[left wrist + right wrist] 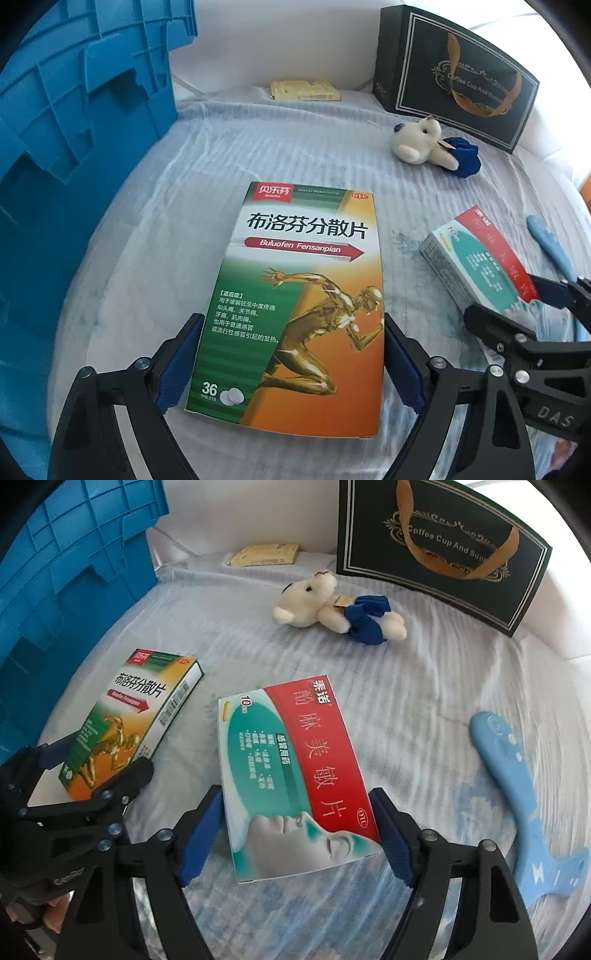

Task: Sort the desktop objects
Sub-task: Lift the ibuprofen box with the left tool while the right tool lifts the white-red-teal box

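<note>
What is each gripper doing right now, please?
Left gripper: fingers against the sides of the green-and-orange medicine box, holding it.
Right gripper: fingers against the sides of the red-and-teal medicine box, holding it.

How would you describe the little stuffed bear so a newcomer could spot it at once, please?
Find the black gift bag standing at the back. The stuffed bear lies on the cloth just before it. It is the only soft thing there: cream fur, blue clothing.
</note>
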`<state>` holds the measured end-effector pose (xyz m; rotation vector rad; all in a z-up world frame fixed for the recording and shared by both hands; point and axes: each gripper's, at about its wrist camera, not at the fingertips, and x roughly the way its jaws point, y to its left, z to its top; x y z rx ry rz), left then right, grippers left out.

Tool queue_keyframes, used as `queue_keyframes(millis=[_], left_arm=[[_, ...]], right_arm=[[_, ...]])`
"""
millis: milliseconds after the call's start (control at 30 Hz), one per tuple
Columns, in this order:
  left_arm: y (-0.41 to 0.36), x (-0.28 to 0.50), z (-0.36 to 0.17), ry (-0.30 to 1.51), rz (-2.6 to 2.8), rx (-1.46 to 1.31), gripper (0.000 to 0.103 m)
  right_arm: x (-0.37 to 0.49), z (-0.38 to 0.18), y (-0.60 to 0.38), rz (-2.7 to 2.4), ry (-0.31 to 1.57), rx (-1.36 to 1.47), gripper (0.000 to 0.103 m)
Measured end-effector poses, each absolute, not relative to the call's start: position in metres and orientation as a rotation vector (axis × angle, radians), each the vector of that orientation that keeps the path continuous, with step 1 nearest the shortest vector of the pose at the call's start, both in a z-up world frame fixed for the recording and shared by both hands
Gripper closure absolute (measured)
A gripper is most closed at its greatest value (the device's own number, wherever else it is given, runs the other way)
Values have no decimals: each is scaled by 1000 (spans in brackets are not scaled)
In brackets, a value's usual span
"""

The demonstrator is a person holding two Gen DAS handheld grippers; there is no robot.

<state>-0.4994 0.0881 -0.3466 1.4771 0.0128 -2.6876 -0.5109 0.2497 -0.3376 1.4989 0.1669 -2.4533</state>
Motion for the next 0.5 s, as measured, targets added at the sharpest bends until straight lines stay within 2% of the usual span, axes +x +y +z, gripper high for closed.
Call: queue_keyframes(millis=[333,367,400,433,500], left_arm=[[87,-468,-297,-6,-2758,1333,15],[88,-462,-291,-5,-2770,1325,22],[90,-457,-284,1,-2784,1329,72],[91,-452,-279,9,-2790,1337,83],[90,-443,-272,26,-2772,1361,83]], right_arm=[[-473,-282,251,-2543,202,1376,26],[-467,-276,252,-2553,205,1361,26],[-459,-268,252,-2567,208,1343,26],[-452,-261,253,-2581,210,1325,26],[-436,-244,256,-2613,212,1290,26]])
